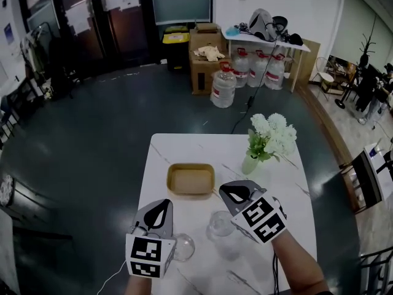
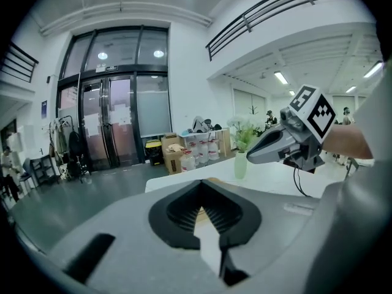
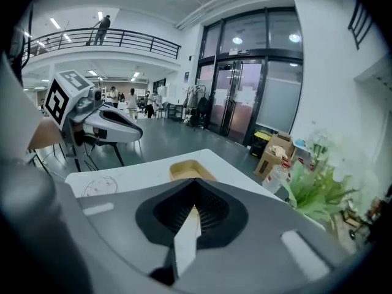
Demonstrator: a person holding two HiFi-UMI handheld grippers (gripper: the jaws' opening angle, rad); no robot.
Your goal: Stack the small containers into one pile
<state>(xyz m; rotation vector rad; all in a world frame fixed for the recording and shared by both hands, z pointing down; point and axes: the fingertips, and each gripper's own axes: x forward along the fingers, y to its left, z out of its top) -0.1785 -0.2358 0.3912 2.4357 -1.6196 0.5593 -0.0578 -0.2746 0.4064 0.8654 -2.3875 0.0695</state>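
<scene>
Both the left gripper (image 1: 163, 206) and right gripper (image 1: 225, 191), square-marked, are closed.

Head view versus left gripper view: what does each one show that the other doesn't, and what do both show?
Only the head view: two clear containers, one beside the left gripper, one beside the right gripper. Only the left gripper view: the left gripper's own jaws, shut with nothing between them, and a balcony railing. Both: the white table, the vase of flowers and the right gripper.
</scene>
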